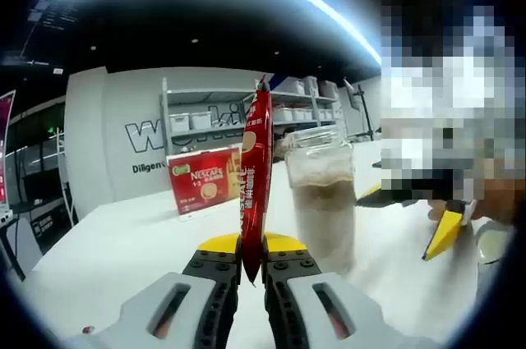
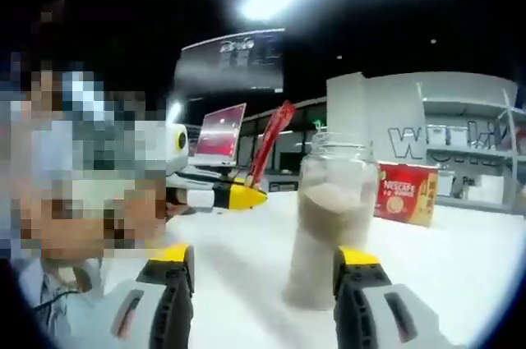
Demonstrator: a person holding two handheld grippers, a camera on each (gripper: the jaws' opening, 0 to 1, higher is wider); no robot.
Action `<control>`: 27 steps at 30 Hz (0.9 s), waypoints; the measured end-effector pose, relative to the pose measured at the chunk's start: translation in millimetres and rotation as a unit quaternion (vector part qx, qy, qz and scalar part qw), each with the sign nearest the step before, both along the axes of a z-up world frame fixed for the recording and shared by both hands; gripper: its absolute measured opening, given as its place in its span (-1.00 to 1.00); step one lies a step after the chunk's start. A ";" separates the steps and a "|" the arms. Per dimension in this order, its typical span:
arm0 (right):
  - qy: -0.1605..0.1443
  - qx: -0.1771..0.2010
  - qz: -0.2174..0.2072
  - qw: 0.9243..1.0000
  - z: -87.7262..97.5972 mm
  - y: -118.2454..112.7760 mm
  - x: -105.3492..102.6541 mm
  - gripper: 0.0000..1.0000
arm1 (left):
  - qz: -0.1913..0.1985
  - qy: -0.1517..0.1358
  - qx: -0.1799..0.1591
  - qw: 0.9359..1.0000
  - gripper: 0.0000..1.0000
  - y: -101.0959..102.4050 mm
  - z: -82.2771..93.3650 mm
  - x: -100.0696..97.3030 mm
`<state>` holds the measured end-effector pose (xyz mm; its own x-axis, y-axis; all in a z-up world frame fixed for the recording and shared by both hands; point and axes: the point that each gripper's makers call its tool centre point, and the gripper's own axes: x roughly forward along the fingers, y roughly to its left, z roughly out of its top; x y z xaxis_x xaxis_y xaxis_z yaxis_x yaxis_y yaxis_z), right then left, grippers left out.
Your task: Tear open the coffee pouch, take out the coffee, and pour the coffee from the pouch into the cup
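Observation:
A long red coffee stick pouch (image 1: 256, 168) stands upright, and my left gripper (image 1: 253, 254) is shut on its lower end. In the right gripper view the same pouch (image 2: 272, 142) leans up from the left gripper (image 2: 238, 195), which comes in from the left. An open glass jar (image 1: 320, 201) with pale brown contents stands on the white table just right of the pouch. My right gripper (image 2: 265, 263) is open wide with nothing held, and the jar (image 2: 329, 218) stands just ahead of its jaws. In the left gripper view the right gripper (image 1: 407, 216) shows its yellow tips right of the jar.
A red Nescafe box (image 1: 205, 181) stands on the white table (image 1: 123, 250) behind the pouch; the same box (image 2: 407, 191) is beyond the jar. A laptop screen (image 2: 220, 131) glows far behind. Shelves with bins (image 1: 193, 123) line the back wall. A person sits close by.

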<state>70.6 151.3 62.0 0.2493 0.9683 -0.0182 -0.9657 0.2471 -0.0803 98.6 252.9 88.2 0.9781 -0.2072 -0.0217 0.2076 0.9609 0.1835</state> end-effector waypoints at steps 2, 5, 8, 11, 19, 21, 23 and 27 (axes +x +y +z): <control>0.001 0.002 -0.001 1.000 0.4 -0.1 -0.2 0.38 | 0.000 -0.001 0.000 1.000 -0.77 0.5 0.2 0.2; -0.004 0.001 0.000 1.000 2.2 -0.1 -2.2 0.39 | -0.001 0.000 -0.001 1.000 -0.77 2.0 0.2 1.7; -0.014 0.007 0.000 1.000 12.4 -0.2 -8.2 0.39 | -0.001 0.000 -0.001 1.000 -0.77 2.1 0.0 1.8; -0.036 0.006 -0.002 0.999 23.1 2.0 -10.5 0.43 | -0.001 0.000 0.000 1.000 -0.77 3.3 -0.1 3.4; -0.046 0.010 -0.002 0.999 29.1 6.8 -7.5 0.44 | -0.001 0.002 0.001 1.000 -0.77 19.3 -1.9 18.8; -0.046 0.008 -0.002 0.999 28.2 6.9 -8.1 0.44 | -0.001 0.003 0.001 1.000 -0.77 24.2 -2.7 23.9; -0.037 0.004 0.000 0.999 19.6 6.8 -7.9 0.44 | -0.001 0.003 0.001 1.000 -0.77 29.4 -2.8 28.1; -0.029 -0.008 -0.004 1.000 7.8 6.5 -5.6 0.44 | -0.001 0.002 0.002 1.000 -0.77 36.3 -3.5 34.4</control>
